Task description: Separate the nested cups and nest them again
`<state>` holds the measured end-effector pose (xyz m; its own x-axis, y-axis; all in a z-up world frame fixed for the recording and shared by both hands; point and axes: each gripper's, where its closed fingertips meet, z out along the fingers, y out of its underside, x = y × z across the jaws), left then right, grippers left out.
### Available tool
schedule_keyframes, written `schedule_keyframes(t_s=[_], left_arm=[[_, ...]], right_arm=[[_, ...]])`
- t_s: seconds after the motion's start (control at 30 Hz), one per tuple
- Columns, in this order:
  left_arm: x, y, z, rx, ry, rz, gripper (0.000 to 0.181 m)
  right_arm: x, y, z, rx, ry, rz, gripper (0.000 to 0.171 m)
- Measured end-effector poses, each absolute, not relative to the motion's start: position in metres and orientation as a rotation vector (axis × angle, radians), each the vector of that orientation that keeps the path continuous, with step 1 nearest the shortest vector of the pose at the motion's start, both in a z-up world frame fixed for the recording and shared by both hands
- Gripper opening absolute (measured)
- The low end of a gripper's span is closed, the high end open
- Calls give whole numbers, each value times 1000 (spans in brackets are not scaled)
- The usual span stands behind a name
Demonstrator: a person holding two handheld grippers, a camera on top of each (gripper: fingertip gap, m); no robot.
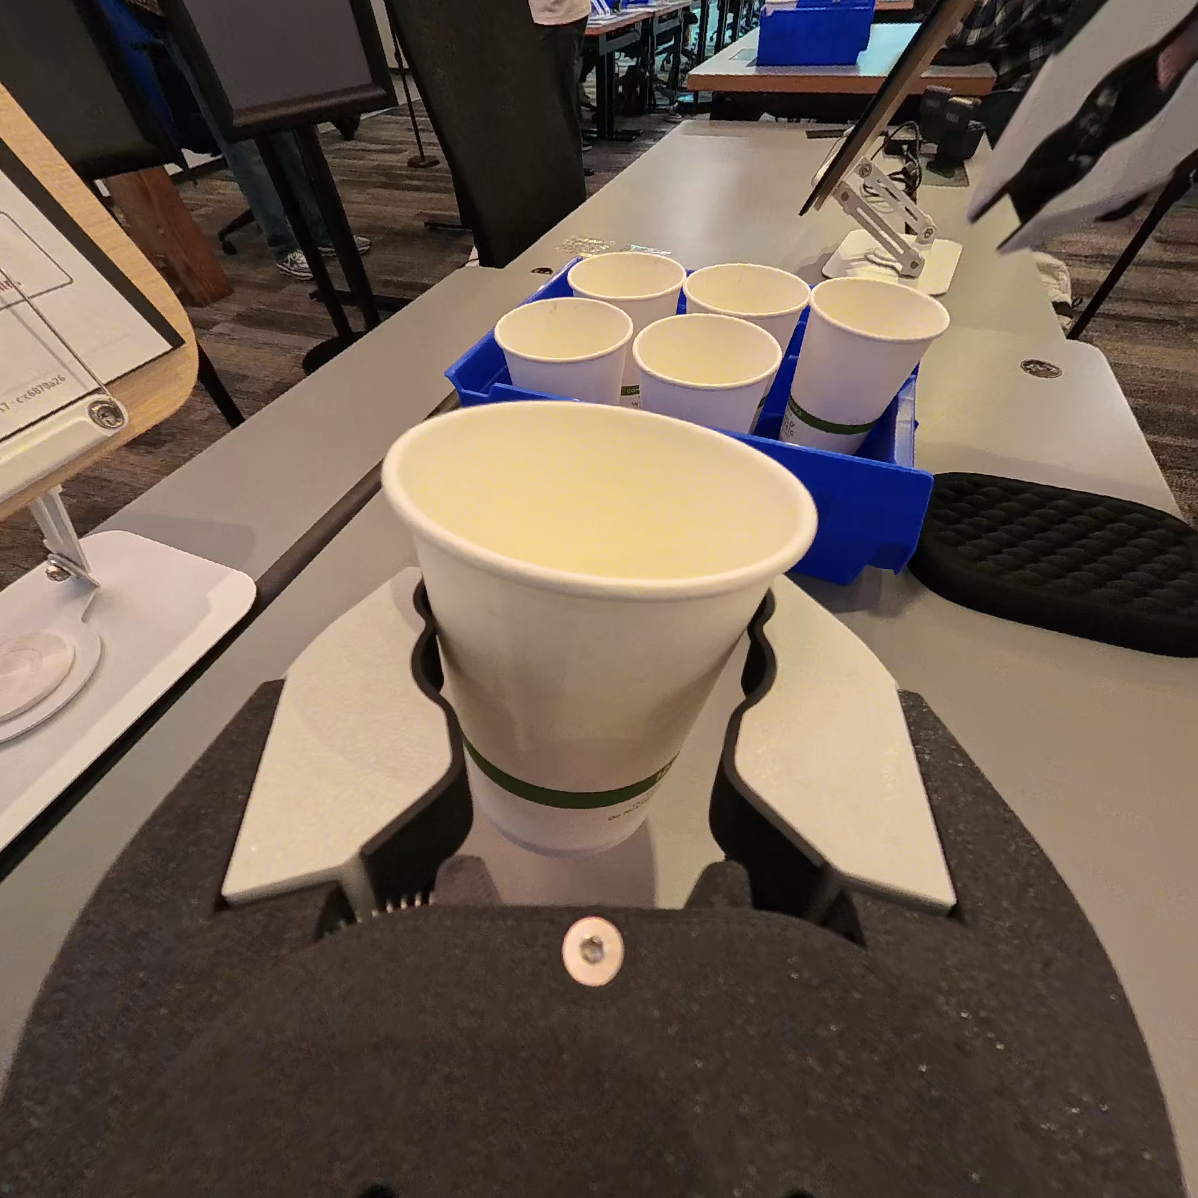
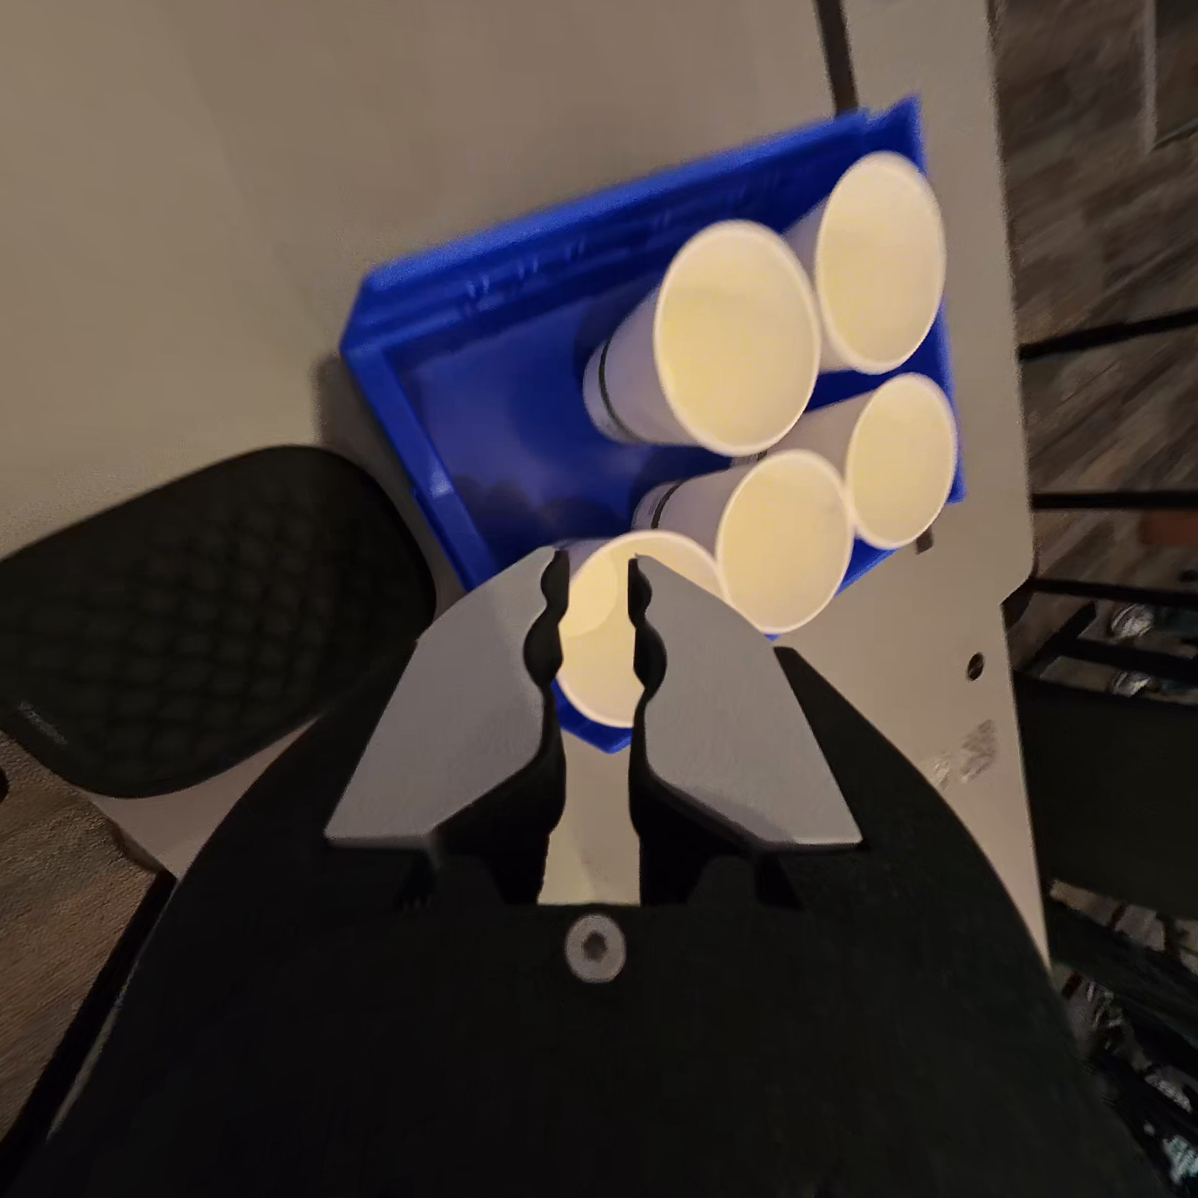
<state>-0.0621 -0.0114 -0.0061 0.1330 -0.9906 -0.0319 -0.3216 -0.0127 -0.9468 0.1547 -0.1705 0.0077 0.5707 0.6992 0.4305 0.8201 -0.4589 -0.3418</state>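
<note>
Grey table (image 1: 713, 194): blue bin (image 1: 862, 505), black pad (image 1: 1063, 570), stand base (image 1: 894, 256).

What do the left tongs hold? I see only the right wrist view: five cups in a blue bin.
Observer: The left tongs are shut on one white cup, held upright.
Operator: Where is it, relative to the bin?
Observer: Outside the bin, just before its near wall.
Operator: Is another cup nested inside it?
Observer: No, its inside shows empty.
</note>
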Motion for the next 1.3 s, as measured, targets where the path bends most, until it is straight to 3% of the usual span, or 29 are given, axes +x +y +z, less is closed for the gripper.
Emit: schedule_keyframes(t_s=[0.3, 0.6, 1.3], left_arm=[[-57, -24, -4, -1460, 1383, -924, 92], [-57, -28, -1, -1447, 1393, -932, 92], [-55, -34, 2, -1415, 1405, -933, 93]], right_arm=[[41, -132, 64, -2012, -1467, -226, 16], [-51, -95, 50, -1872, -1696, -170, 16], [-79, -73, 20, -1886, -1741, -52, 4]])
